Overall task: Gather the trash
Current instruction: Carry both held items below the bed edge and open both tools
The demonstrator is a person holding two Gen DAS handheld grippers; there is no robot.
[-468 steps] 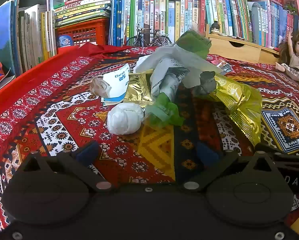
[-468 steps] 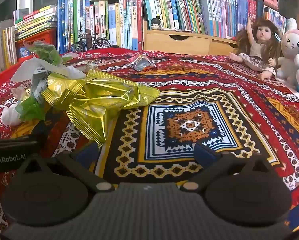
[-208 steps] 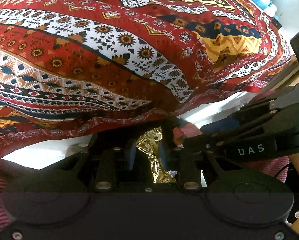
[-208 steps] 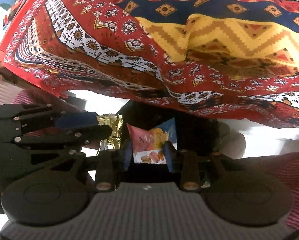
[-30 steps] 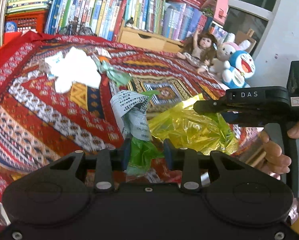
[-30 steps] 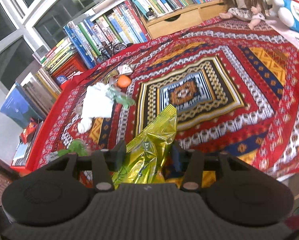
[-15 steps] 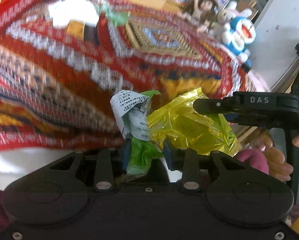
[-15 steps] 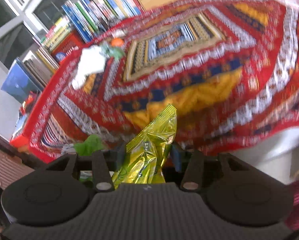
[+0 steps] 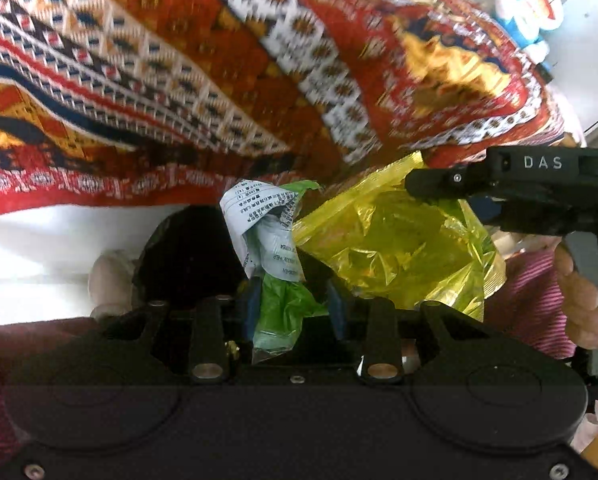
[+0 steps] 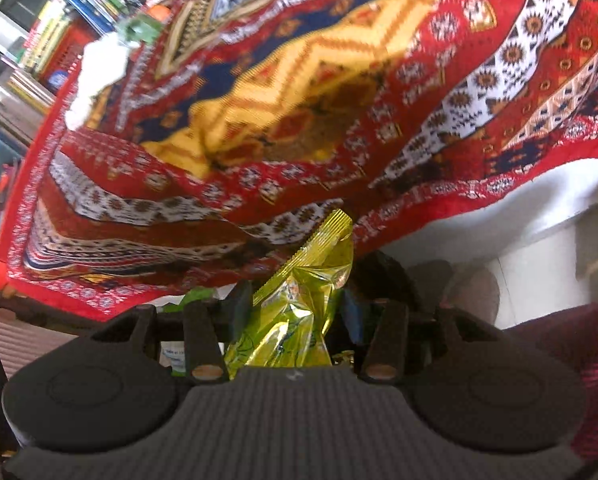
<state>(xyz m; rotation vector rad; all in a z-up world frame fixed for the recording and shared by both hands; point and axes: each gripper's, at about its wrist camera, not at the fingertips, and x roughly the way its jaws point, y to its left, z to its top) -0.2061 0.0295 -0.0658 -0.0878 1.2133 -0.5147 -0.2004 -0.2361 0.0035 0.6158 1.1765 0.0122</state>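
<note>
Both grippers have dropped from above the patterned cloth (image 9: 259,60) to below its hanging edge. From the left wrist, the left gripper (image 9: 295,308) pinches a green-and-white wrapper (image 9: 277,264), which sticks out forward past the fingers; a dark bin opening (image 9: 191,256) sits just left of them, and the right gripper (image 9: 519,196) holds a yellow bag (image 9: 395,248) to their right. From the right wrist, that gripper's fingers (image 10: 239,312) clamp the yellow bag, its crimped end poking beyond the tips toward the cloth.
</note>
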